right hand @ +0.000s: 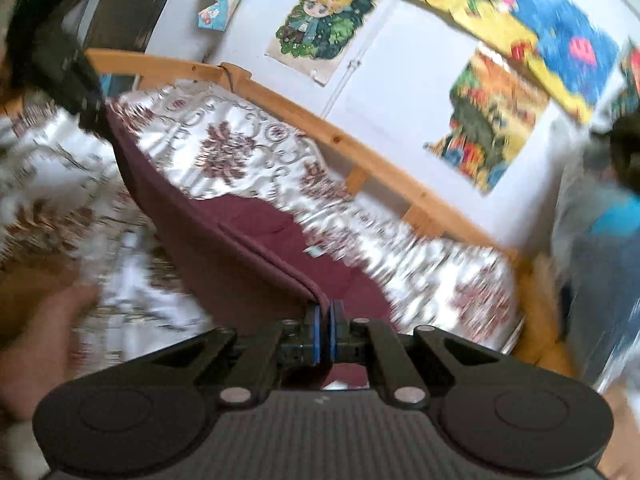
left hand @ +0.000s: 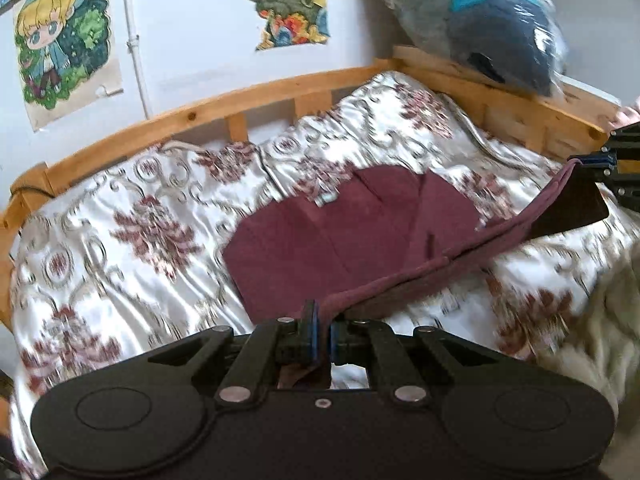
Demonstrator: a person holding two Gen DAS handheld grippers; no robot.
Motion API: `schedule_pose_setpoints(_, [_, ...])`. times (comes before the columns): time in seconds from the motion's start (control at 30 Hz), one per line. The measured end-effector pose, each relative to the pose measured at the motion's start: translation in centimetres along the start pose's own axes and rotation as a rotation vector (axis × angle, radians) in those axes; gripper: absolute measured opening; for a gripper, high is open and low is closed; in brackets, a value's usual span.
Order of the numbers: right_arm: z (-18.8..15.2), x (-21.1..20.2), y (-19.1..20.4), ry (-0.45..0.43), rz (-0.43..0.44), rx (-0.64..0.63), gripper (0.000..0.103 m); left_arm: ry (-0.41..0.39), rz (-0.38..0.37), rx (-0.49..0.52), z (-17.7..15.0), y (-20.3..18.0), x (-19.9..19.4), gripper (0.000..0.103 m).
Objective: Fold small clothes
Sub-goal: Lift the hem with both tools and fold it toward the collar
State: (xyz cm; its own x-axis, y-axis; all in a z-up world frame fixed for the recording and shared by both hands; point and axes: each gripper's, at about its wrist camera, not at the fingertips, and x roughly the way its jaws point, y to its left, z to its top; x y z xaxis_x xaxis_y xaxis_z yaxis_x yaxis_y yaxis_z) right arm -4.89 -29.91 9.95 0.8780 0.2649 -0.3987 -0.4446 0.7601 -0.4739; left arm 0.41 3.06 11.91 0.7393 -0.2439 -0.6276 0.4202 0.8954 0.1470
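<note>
At the bottom centre of the left wrist view, the left gripper (left hand: 323, 326) was clenched on the near hem of a maroon garment (left hand: 340, 220), and the cloth passed between its blue pads (left hand: 316, 334). The right gripper (right hand: 325, 318) was also clenched on the same hem, at the bottom centre of its own view; in the left wrist view it appeared at the right edge of the frame, where the hem ended. The hem was stretched between the two grippers as one raised line, running from the lower centre to the right edge in the left wrist view, so the long axis of the held edge lay from one gripper to the other. The rest of the garment lay ahead of both grippers, toward the middle of the frame, flat on the floral satin bedspread (left hand: 132, 240) of a bed with a wooden rail (left hand: 240, 98). A small label (left hand: 325, 199) was visible near its far edge. My judgement is that the coming move depends on this relation: the free cloth lies forward of the held hem, so the hem should be carried forward over it, both grippers together, to keep the fold straight. Both views were blurred.
</note>
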Motion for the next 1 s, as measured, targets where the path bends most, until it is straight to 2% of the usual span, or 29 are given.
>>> schedule_pose_setpoints(0.2, [2.1,10.2,-5.3,0.019,-0.016,-0.030,0.006,0.061,0.112,-0.052,7.5,3.0,7.1,0.005])
schedule_pose_setpoints(0.37, [1.2,20.1,-8.4,0.067,-0.008,0.028,0.006,0.090,0.195,-0.024,10.8,5.6,15.8,0.006])
schedule_pose_setpoints(0.5, [0.5,27.0,-9.6,0.093,0.019,0.078,0.007,0.161,0.215,-0.068,11.2,8.4,22.4,0.006])
schedule_pose_setpoints(0.67, [-0.5,33.8,-9.8,0.163,0.053,0.113,0.007,0.216,0.217,-0.101,10.5,10.3,28.4,0.006])
schedule_pose_setpoints(0.87, [-3.4,37.8,-10.0,0.209,0.112,0.261,0.008,0.285,0.214,-0.161,8.9,10.9,33.4,0.006])
schedule_pose_setpoints(0.97, [-4.9,38.1,-10.8,0.198,0.152,0.372,0.027,0.311,0.214,-0.183,8.2,10.8,34.8,0.006])
schedule_pose_setpoints(1.0, [-5.3,37.9,-11.1,0.189,0.163,0.398,0.041,0.312,0.213,-0.194,8.1,10.8,34.9,0.006])
